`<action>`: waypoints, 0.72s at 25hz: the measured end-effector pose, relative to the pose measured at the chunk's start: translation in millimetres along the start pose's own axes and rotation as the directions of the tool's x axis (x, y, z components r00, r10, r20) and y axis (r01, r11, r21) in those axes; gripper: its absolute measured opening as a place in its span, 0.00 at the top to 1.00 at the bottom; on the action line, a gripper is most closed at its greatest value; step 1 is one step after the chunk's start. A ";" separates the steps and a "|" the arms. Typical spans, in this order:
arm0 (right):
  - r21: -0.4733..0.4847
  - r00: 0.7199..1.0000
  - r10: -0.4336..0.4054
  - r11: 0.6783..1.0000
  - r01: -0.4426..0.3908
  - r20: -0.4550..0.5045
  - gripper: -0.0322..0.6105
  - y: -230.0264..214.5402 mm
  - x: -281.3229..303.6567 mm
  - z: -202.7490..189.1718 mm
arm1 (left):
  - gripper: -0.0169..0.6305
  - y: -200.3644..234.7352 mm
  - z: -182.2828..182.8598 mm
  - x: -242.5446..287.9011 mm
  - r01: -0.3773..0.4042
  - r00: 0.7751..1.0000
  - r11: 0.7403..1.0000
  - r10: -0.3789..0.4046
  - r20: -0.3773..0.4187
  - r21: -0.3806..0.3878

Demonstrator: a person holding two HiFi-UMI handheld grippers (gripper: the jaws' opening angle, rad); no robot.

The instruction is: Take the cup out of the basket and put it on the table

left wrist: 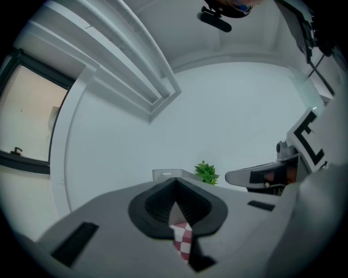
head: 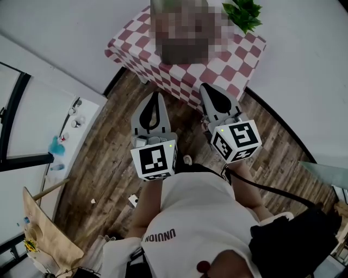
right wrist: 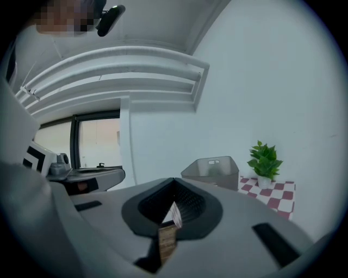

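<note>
right gripper view: translucent grey basket [right wrist: 212, 172]

red-checked tablecloth [head: 239, 59], green plant [head: 244, 13], grey basket [right wrist: 215, 172]

Green potted plant [head: 243, 13] by white wall [head: 304, 65]; wood-plank floor [head: 103, 179]; dark-framed window [right wrist: 95, 141]; brown paper bag [head: 46, 233] lower left.

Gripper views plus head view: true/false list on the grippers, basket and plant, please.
The right gripper is shut and empty. True.
The left gripper has its jaws wide open. False: it is shut, with nothing between its jaws.
The plant stands on the checkered table. True.
The basket hangs from the right gripper. False: it stands on the table, beside the plant.
</note>
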State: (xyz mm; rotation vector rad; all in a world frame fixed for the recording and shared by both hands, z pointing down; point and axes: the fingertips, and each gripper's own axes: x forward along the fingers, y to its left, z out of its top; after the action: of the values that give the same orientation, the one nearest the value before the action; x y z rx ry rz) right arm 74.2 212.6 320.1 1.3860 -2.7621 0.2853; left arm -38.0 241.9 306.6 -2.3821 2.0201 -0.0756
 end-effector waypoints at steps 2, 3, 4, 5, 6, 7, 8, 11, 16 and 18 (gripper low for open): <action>-0.010 1.000 -0.001 1.000 0.001 0.009 0.92 -2.1 15.0 5.8 | 0.96 7.4 2.0 14.2 0.012 1.000 1.000 -0.012 0.005 0.009; -0.007 1.000 0.008 1.000 -0.008 0.015 0.92 -2.2 23.8 9.6 | 0.96 12.3 3.0 22.5 0.017 1.000 1.000 -0.017 0.006 0.013; -0.004 1.000 0.023 1.000 -0.023 0.018 0.92 -1.0 33.1 13.5 | 0.96 18.0 4.3 30.9 0.020 1.000 1.000 -0.021 0.007 0.016; -0.002 0.999 0.041 0.999 -0.041 0.020 0.92 1.1 42.5 17.7 | 0.96 24.2 6.1 39.0 0.022 1.000 1.000 -0.022 0.008 0.018; -0.007 0.998 0.056 0.998 -0.056 0.021 0.92 3.3 51.8 22.2 | 0.96 30.7 8.6 46.9 0.023 1.000 1.000 -0.023 0.011 0.018; -0.015 0.998 0.064 0.998 -0.064 0.024 0.92 4.5 61.3 27.2 | 0.96 37.3 11.7 55.1 0.025 1.000 1.000 -0.025 0.016 0.017; -0.022 0.997 0.067 0.998 -0.067 0.029 0.92 4.6 70.9 32.5 | 0.96 43.6 15.2 63.6 0.027 0.999 1.000 -0.027 0.022 0.015; -0.017 0.996 0.073 0.997 -0.072 0.058 0.92 3.3 97.9 48.8 | 0.96 60.0 23.8 86.8 0.042 0.998 0.999 -0.043 0.038 0.016; -0.017 0.994 0.061 0.998 -0.059 0.089 0.92 0.1 136.8 64.8 | 0.96 86.8 25.4 116.6 0.061 0.997 0.998 -0.061 0.039 0.015; -0.016 0.995 0.049 0.999 -0.048 0.089 0.92 -0.9 148.1 65.1 | 0.96 93.9 25.1 125.7 0.075 0.996 0.997 -0.076 0.040 0.016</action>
State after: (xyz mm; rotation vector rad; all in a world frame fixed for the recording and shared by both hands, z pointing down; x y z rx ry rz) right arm -10.8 83.1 273.5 1.3627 -2.8675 0.2094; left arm -108.8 102.1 280.6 -2.4306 1.9061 -0.0418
